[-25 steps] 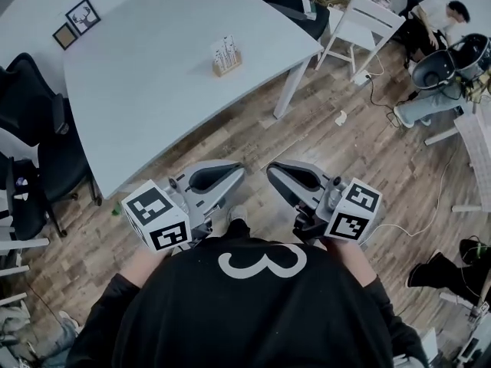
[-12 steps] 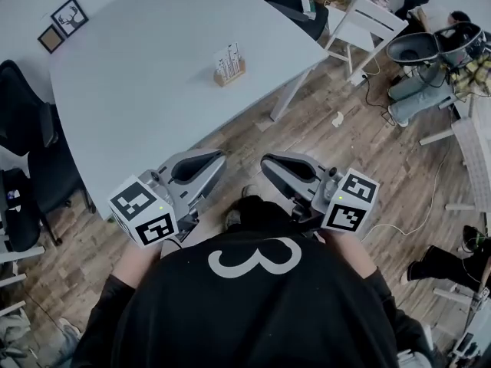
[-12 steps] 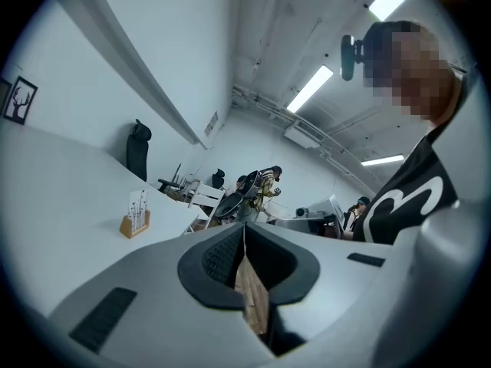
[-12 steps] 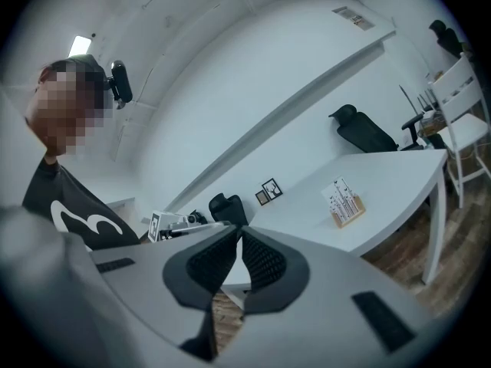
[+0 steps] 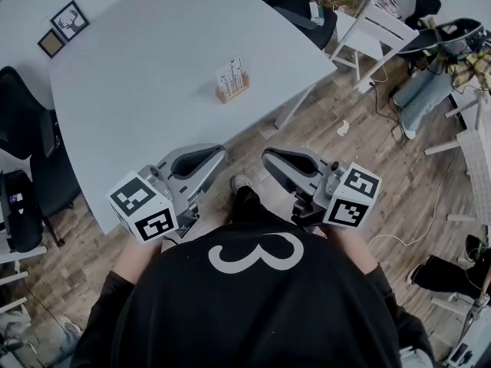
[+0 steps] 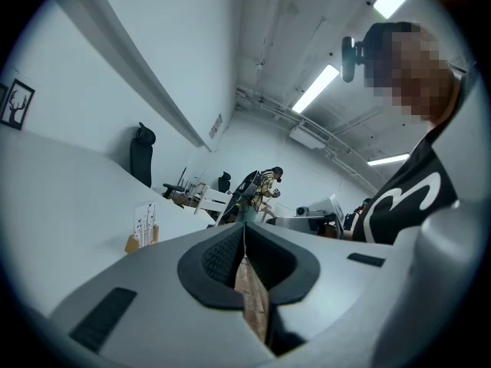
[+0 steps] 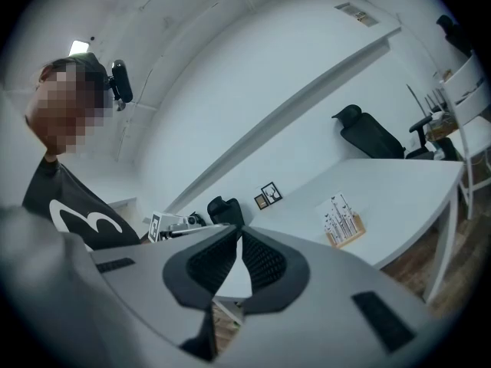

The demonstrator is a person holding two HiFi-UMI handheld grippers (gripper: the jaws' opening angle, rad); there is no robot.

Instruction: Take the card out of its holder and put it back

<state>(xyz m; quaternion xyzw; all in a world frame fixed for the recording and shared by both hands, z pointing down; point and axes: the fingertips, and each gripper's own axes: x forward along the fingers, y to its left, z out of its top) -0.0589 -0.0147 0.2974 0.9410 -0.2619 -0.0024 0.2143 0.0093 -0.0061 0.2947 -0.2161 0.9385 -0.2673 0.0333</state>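
Note:
A white card (image 5: pixel 229 73) printed with dark tree shapes stands upright in a small wooden holder (image 5: pixel 232 92) near the right edge of the pale round table (image 5: pixel 138 75). The card (image 7: pixel 336 213) and holder (image 7: pixel 347 233) also show in the right gripper view, and small in the left gripper view as card (image 6: pixel 145 221) and holder (image 6: pixel 136 243). My left gripper (image 5: pixel 219 153) and right gripper (image 5: pixel 268 158) are held side by side close to the person's body, over the wooden floor, well short of the holder. Both are shut with nothing between the jaws, the left gripper (image 6: pixel 244 233) and the right gripper (image 7: pixel 238 234) alike.
Two small picture frames (image 5: pixel 69 20) lie on the table's far left. Black office chairs (image 5: pixel 31 136) stand along the left, another (image 5: pixel 295 2) behind the table. A white table leg (image 5: pixel 295 106), a white stool (image 5: pixel 376 29) and cables on the floor lie to the right.
The head view has shifted, so the table and holder sit a little lower and nearer in the picture. Both grippers stay shut in front of the body, the left one slightly further left.

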